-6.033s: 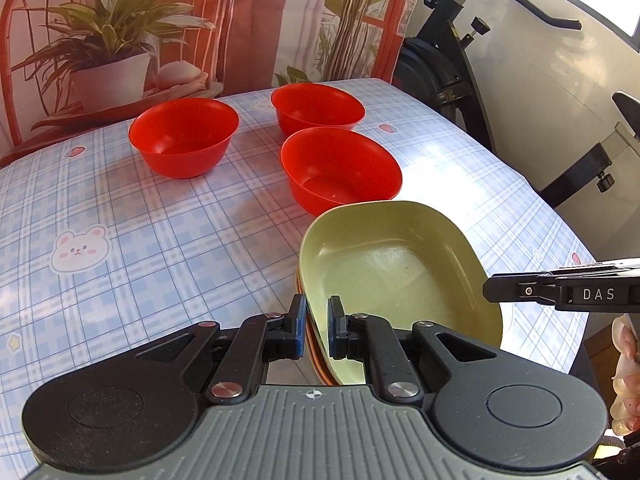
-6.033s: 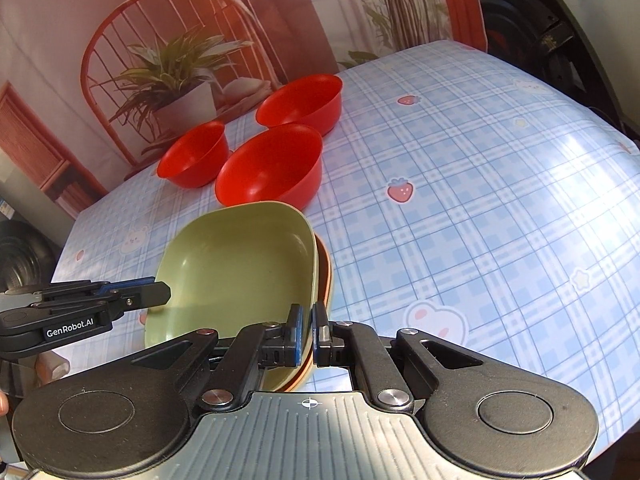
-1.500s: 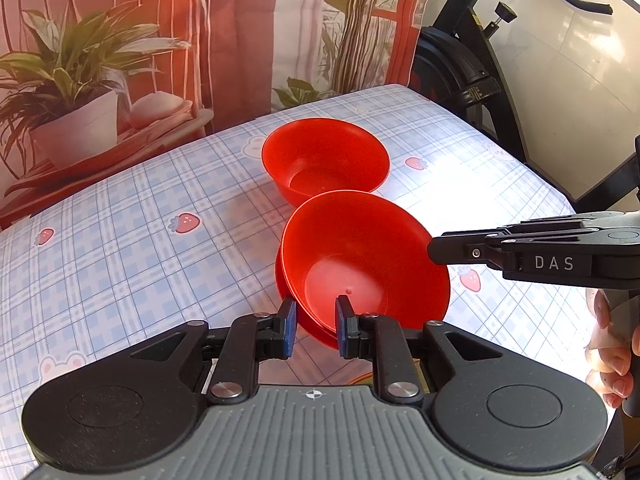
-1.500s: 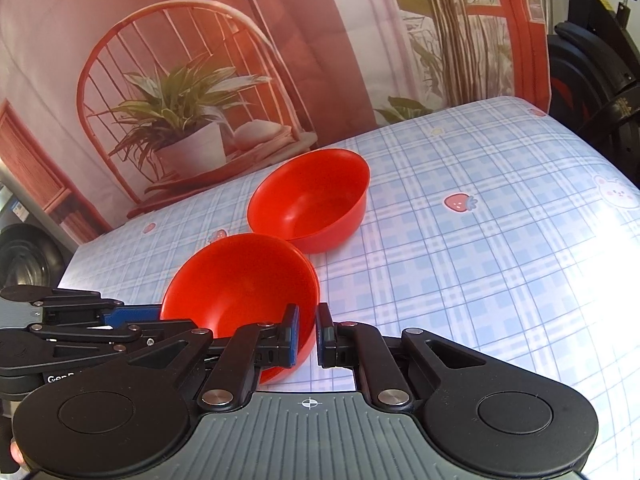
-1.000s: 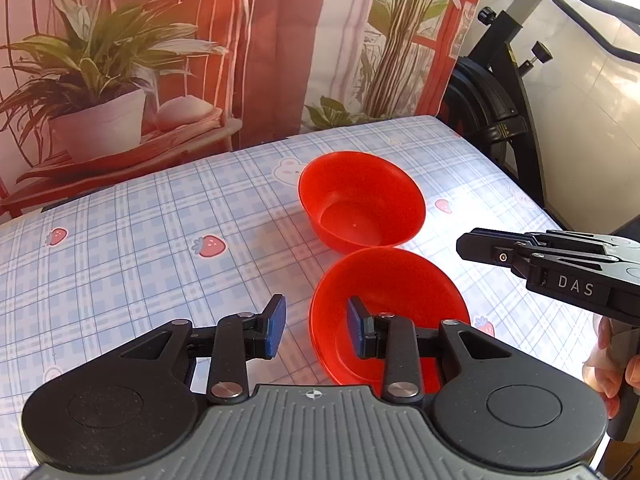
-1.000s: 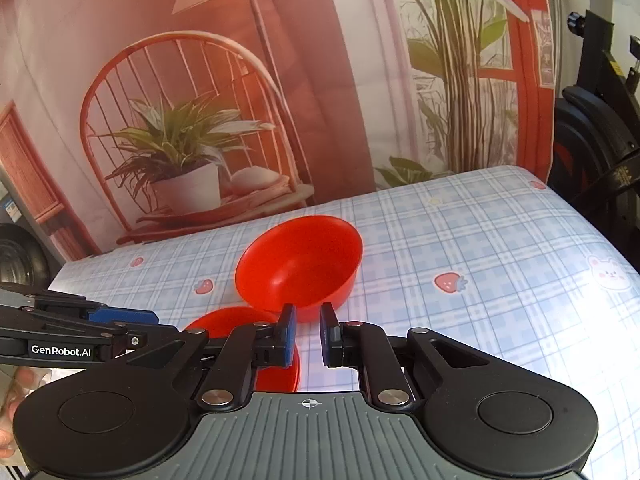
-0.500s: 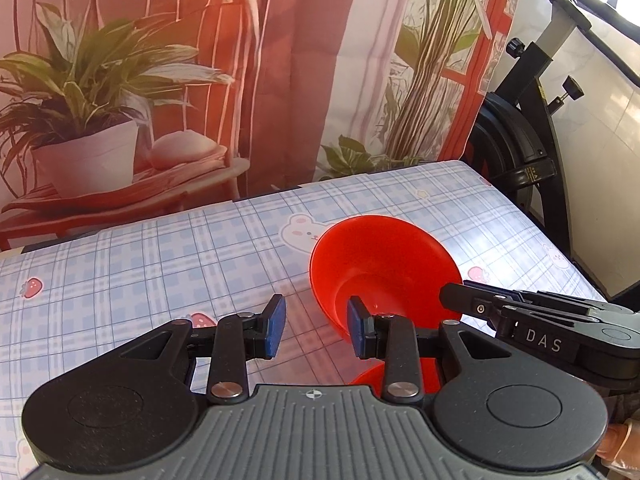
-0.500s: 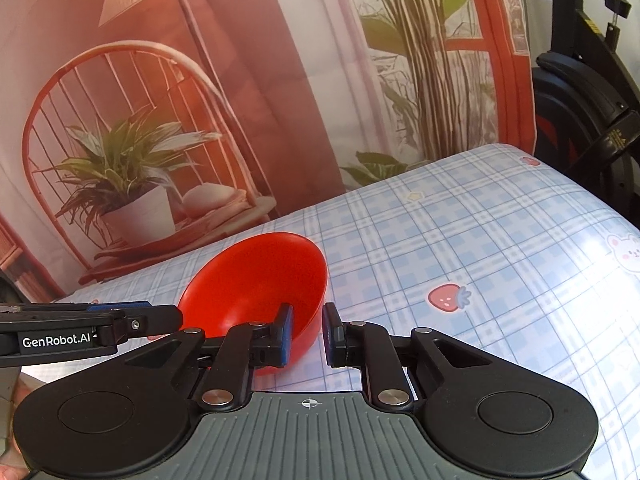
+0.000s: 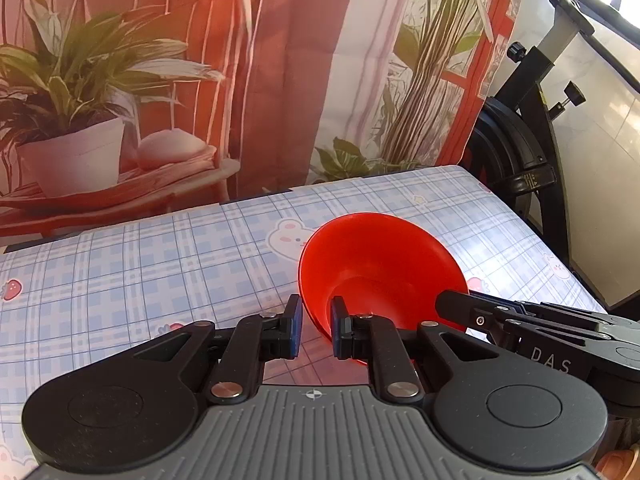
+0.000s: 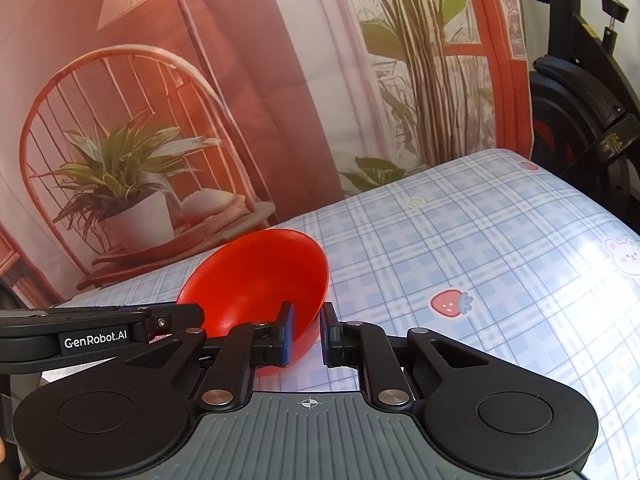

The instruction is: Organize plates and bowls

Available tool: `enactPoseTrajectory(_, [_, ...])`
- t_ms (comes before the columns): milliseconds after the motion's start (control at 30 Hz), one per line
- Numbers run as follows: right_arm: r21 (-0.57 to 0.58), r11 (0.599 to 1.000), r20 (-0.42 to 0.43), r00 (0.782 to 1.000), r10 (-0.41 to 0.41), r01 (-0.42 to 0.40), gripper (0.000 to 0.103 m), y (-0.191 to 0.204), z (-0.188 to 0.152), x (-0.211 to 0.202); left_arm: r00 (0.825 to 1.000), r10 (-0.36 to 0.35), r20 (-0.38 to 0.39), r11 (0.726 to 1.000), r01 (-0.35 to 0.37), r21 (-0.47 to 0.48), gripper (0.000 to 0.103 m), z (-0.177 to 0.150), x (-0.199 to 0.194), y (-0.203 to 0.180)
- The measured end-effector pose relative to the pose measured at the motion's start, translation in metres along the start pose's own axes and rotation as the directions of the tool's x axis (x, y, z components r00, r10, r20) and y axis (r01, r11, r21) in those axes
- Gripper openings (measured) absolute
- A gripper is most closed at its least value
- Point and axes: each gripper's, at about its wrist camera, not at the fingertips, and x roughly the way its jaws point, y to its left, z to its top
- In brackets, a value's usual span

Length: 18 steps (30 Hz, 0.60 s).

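Red bowl (image 9: pixel 380 272) sat tilted between both grippers; left gripper (image 9: pixel 314 330) jaws, just closed, clamped near-left rim; right gripper (image 10: pixel 306 330) jaws clamped near-right rim, both equally near.

A table covered in a glossy pale-blue plaid cloth (image 9: pixel 168 264) printed with small strawberries, white bear faces and little stars fills the lower part of both wrist views. On it a round, deep red plastic bowl (image 9: pixel 380 268) stands toward the far edge, near one bear face; from the right wrist view its rim looks tipped, and its foot is hidden, so whether it sits flat on the cloth cannot be told. Sunlight glares on the cloth's right side.
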Motion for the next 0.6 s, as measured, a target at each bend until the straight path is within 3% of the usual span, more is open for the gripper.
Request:
enactPoseTrajectory(267, [0.009, 1.000, 0.061, 0.998, 0.005, -0.005, 0.012, 0.020, 0.008, -0.028, 0.993, 0.045, 0.112, 0.997, -0.051, 0.054, 0.016, 0.007, -0.043, -0.014])
enactPoseTrajectory(600, [0.022, 1.000, 0.071, 0.997, 0.006, -0.008, 0.012, 0.031, 0.003, -0.062, 0.993, -0.014, 0.116, 0.998, 0.007, 0.062, 0.016, -0.003, -0.087, -0.014])
